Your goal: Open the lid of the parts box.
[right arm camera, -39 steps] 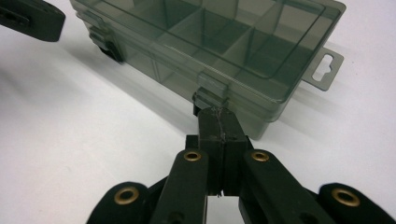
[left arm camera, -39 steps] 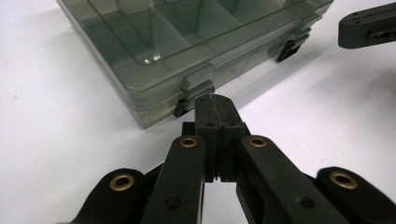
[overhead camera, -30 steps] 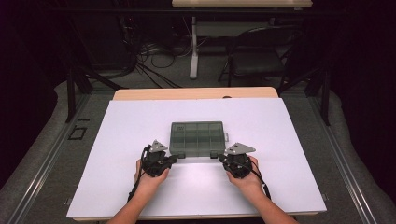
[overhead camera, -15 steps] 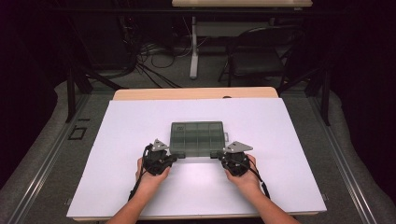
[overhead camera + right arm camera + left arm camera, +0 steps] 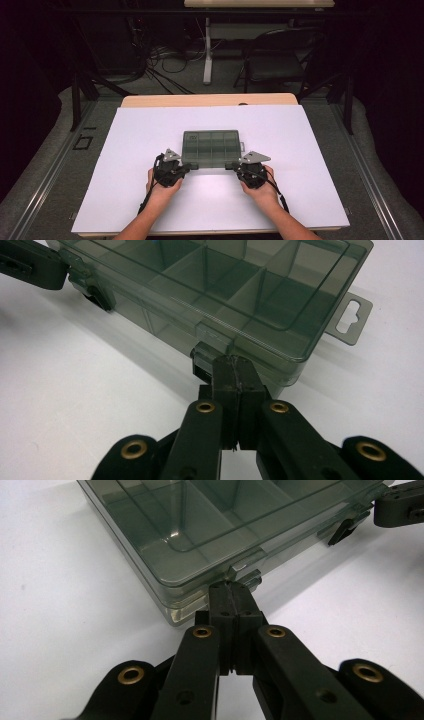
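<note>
A smoke-grey translucent plastic compartment box (image 5: pixel 211 148) is seen lying flat near the middle of the white-topped counter (image 5: pixel 125 150), lid down, its long front edge turned toward the person. Inner dividers are visible through the lid; the compartments that can be seen are empty. A flat hanging tab with a slot (image 5: pixel 353 318) projects from one short end of the box.

The left gripper (image 5: pixel 186 168) is held in the person's left hand (image 5: pixel 161 189) at the near left corner of the box. In the left gripper view its black fingers (image 5: pixel 222 607) are pressed together, pad against pad, with no gap between them. The joined tips are set against the small latch (image 5: pixel 246 576) on the box's front edge; whether the latch is nipped between the pads or only touched cannot be told.

The right gripper (image 5: pixel 234 166) is held in the right hand (image 5: pixel 262 190) at the near right corner. In the right gripper view its fingers (image 5: pixel 225 372) are likewise together along their full length, and the tips are placed at the second latch (image 5: pixel 206 354) on the same front edge. Contact appears to be made; a grip on the latch cannot be confirmed.

A grey three-cornered plate is carried on top of each gripper, and a black cable (image 5: pixel 149 198) is trailed back along the left forearm. Both grippers are pointed away from the person, low over the counter. A dark chair (image 5: pixel 280 62) and a tangle of floor cables (image 5: pixel 165 67) are noted beyond the far edge of the counter.
</note>
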Motion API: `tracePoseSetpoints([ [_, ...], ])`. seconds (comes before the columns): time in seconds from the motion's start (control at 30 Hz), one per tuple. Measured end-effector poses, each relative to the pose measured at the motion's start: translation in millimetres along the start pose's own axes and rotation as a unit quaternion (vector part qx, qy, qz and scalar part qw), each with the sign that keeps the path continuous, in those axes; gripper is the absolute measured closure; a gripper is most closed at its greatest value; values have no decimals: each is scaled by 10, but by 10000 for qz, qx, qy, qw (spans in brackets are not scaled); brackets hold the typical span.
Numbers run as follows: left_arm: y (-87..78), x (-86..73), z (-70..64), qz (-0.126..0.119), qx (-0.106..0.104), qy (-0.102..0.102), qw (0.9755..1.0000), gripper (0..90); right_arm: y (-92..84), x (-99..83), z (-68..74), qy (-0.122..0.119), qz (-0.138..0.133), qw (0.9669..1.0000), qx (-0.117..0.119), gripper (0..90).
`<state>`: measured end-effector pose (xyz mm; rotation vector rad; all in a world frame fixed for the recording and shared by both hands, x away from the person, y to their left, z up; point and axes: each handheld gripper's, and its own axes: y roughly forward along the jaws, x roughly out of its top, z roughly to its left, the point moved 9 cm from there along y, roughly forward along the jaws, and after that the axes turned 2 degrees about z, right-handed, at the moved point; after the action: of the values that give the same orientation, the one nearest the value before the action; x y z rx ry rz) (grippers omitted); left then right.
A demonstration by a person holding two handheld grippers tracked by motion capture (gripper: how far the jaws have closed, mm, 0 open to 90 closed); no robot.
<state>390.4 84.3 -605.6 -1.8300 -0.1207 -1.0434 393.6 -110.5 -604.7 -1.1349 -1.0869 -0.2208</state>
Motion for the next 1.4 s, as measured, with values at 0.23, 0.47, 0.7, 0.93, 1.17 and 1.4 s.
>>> tracePoseSetpoints([
  [0.23,-23,27,-13,-118,-6,-45,9999,900,-14,19,22,-9,-41,10000,36,899],
  [0.47,-69,76,-10,-293,28,-4,9996,900,-44,72,15,31,-228,9997,1,896],
  [0.7,-105,116,-8,-406,57,3,9992,900,-65,91,-7,30,-238,9997,1,896],
  [0.93,-103,137,9,-444,53,-146,9989,900,-99,121,-92,162,-250,9995,-44,898],
  [1.17,-135,185,83,-500,49,-349,9981,900,-130,188,-159,285,-420,9987,-79,898],
  [1.4,-180,318,133,-498,74,-387,9980,900,-175,303,-217,342,-446,9983,-123,899],
])
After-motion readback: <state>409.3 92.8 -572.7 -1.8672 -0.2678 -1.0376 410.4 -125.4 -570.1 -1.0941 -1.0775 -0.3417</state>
